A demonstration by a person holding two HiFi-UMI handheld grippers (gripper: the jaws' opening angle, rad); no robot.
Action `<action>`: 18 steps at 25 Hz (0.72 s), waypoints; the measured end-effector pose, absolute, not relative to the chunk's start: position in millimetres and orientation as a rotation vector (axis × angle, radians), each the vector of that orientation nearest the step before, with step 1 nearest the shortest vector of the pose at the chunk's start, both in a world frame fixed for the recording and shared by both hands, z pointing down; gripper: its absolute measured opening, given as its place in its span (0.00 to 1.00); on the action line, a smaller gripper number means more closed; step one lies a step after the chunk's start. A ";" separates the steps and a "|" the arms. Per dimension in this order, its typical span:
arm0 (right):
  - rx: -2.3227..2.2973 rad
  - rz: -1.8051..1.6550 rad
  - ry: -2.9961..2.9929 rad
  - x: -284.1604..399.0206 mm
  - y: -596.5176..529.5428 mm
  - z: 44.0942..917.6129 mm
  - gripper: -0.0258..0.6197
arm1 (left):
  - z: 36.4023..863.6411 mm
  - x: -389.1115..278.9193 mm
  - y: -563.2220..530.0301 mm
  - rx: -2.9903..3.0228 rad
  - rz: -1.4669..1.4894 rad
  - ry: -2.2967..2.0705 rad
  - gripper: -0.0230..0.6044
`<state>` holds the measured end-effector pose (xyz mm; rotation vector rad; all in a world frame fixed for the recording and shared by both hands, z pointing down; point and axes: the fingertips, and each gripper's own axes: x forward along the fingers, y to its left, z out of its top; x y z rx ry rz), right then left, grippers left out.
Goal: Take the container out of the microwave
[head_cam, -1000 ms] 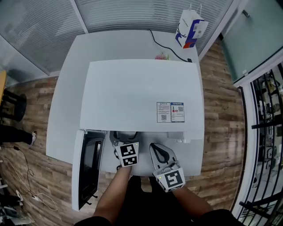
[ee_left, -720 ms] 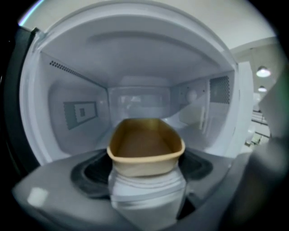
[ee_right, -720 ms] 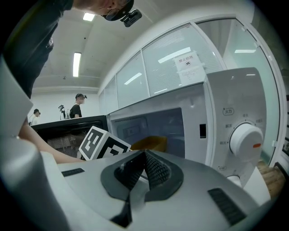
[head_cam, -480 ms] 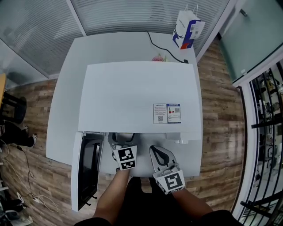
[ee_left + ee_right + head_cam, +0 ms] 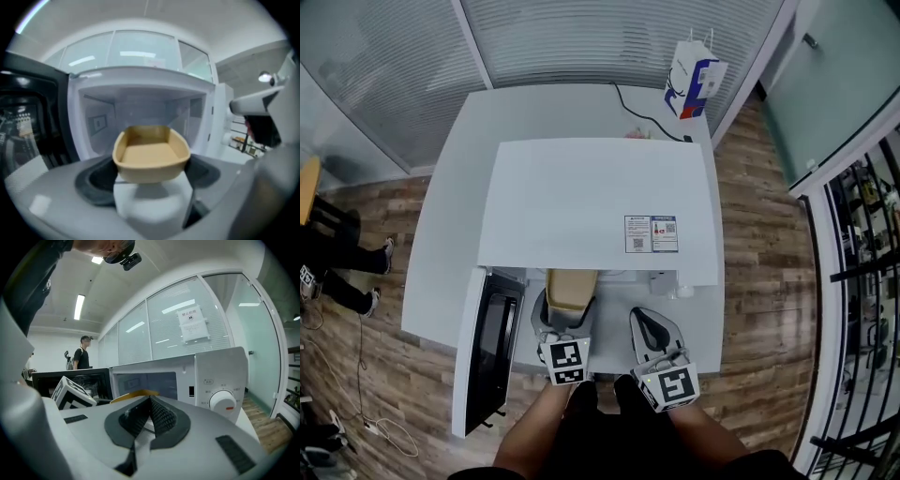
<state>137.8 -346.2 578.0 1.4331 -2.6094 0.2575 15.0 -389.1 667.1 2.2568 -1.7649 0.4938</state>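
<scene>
To the left of my left fingers, the microwave's door (image 5: pixel 487 356) is standing wide open, its dark window facing the front edge of the white bench (image 5: pixel 450 244). The left gripper (image 5: pixel 563 319) is pointing into the mouth of the microwave (image 5: pixel 591 202), and its fingers are clamping the tan container (image 5: pixel 570 286) across the near end, spread almost as wide as they go. The container is sitting between those fingers and reaching out beyond their tips. Seen from the head view, its far end is lying right at the oven's front edge, so I judge it mostly but not wholly clear of the cavity. It looks empty in the left gripper view.

To the right of it, the right gripper (image 5: pixel 642 319) is hovering with its fingers pressed together on nothing, near the container but apart from it. Beyond and to the right of those fingers, the oven's control dial (image 5: pixel 224 402) is showing.

The risks, as I am reading them:
- **Grip:** the fingers are gripping one end only, and wide, so the far end may sag or the smooth walls may slide out if I am pulling fast or tilting.
- **Far rim:** it could catch on the cavity's lip if I am lifting too early.
- **Door:** a swing to the left would knock the container against it.
- **Right gripper:** a drift to the right would bring the container against the idle gripper.
</scene>
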 end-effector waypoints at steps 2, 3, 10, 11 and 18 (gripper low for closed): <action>1.456 0.244 -2.613 139.3 -342.9 571.9 0.04 | 661.4 15.9 -372.2 2.279 0.497 -1.752 0.75; 1.467 0.238 -2.616 139.8 -341.5 568.9 0.04 | 658.5 16.3 -364.5 2.287 0.497 -1.749 0.75; 1.514 0.196 -2.625 140.7 -332.3 549.7 0.04 | 642.2 19.0 -317.1 2.274 0.433 -1.699 0.75; 1.523 0.195 -2.622 141.2 -332.0 547.5 0.04 | 639.2 18.6 -311.0 2.274 0.427 -1.696 0.75; 1.544 0.138 -2.656 136.1 -334.3 522.9 0.04 | 601.3 12.4 -281.8 2.331 0.386 -1.711 0.75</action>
